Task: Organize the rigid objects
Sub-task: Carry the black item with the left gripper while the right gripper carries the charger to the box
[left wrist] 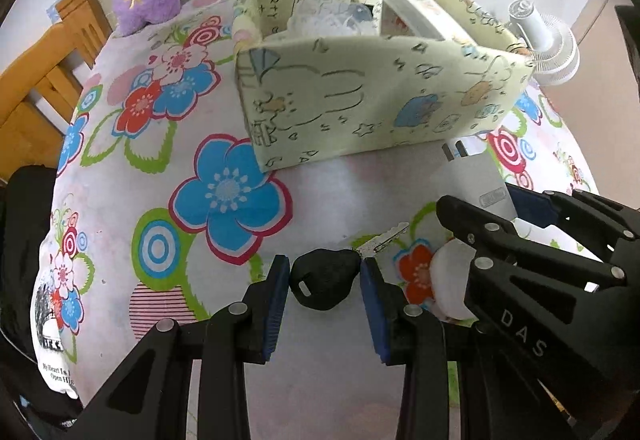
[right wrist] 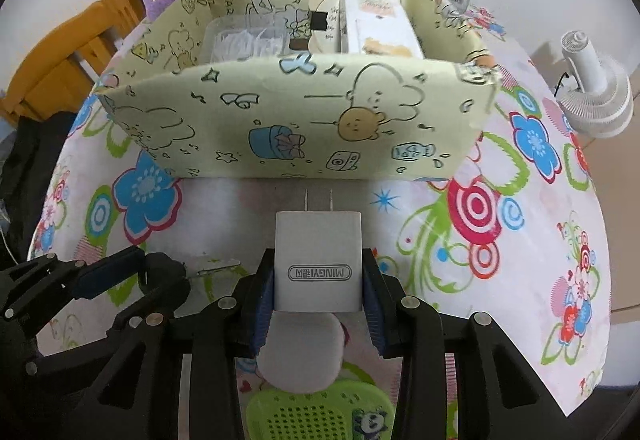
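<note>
Now the left gripper (left wrist: 324,282) has its jaws closed on the black rubbery head of a silver key (left wrist: 326,278), just above the flowered desk cloth (left wrist: 160,168). Beside it, the right gripper (right wrist: 318,304) clamps a white square plug charger (right wrist: 318,260), prongs pointing toward the pale yellow cartoon-printed storage box (right wrist: 296,120), which stands just behind both objects.

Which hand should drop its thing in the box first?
Probably the right. Its gripper is shut on the charger, which sits straight in front of the box, prongs toward it. The left gripper holds the key further back, off to one side of the box.
</note>
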`<state>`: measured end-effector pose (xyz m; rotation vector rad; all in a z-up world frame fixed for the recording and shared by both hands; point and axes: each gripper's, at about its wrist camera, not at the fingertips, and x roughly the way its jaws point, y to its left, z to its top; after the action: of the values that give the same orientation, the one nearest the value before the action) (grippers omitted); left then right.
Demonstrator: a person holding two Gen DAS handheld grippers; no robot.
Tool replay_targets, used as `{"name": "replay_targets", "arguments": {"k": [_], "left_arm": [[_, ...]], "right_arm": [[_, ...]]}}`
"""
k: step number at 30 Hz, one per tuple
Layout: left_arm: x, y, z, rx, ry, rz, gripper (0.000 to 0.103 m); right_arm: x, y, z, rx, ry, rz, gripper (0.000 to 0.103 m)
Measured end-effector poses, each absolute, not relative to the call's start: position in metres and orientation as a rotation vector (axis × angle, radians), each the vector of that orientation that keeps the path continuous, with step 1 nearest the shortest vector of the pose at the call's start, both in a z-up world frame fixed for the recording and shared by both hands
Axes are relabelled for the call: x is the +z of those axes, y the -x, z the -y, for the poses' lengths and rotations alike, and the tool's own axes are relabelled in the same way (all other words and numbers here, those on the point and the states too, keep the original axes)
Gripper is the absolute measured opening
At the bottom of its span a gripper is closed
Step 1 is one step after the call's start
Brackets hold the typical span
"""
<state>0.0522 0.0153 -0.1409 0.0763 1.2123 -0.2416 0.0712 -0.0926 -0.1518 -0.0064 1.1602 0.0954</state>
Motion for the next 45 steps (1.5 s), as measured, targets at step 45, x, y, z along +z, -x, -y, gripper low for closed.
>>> {"name": "replay_targets", "arguments": {"k": [45], "left_arm": [[-0.043,-0.009,0.06,-0.019,-0.021,-1.058,0.037]], "right_arm": [[-0.037,-0.03,0.168,0.241,0.009,-0.994,0.042]]}}
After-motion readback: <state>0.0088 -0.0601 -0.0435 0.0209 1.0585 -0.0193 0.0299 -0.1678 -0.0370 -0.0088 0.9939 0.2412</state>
